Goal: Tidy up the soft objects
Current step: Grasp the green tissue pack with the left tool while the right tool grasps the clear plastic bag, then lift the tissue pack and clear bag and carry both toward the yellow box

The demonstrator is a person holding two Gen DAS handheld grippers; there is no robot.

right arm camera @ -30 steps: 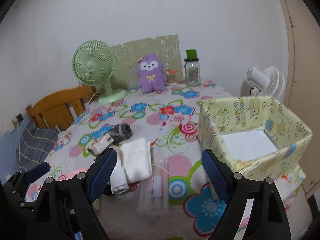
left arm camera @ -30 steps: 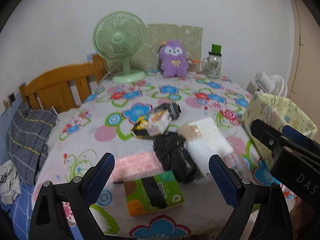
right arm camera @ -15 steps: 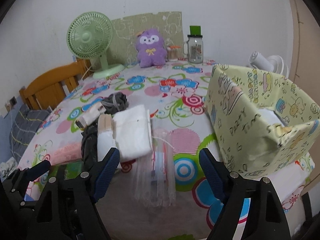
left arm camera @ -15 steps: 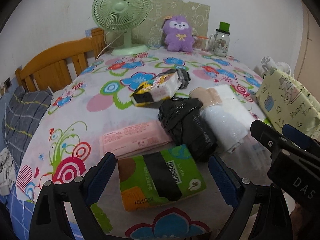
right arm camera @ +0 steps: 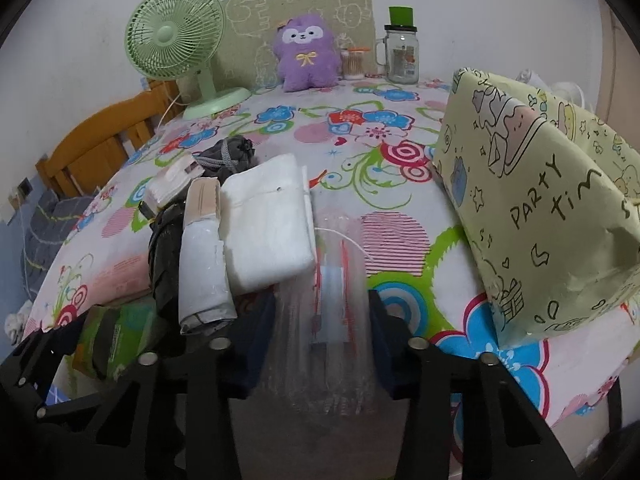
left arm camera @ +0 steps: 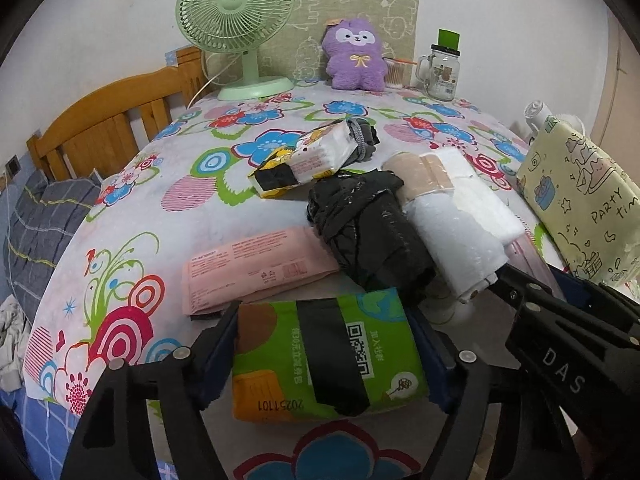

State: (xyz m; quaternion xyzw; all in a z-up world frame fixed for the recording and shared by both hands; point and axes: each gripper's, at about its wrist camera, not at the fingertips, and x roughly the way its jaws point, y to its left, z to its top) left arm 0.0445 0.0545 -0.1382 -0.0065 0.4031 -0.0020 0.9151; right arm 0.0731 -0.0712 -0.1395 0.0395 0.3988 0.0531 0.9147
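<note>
Beside the yellow box (right arm camera: 532, 216), left gripper (left arm camera: 328, 354) closes around green tissue pack (left arm camera: 326, 354), right gripper (right arm camera: 320, 328) around clear plastic pack (right arm camera: 324, 312); both not yet boxed, heap remains.

Both wrist views close, angled down; share floral tablecloth (left arm camera: 168, 216).

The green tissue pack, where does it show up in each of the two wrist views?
Left wrist: green tissue pack at bottom centre, between the left gripper fingers, which are closing on it.
Right wrist: a blurred corner at the lower left, beside the black bag.
Shared landmark: the purple plush toy by the far wall.
</note>
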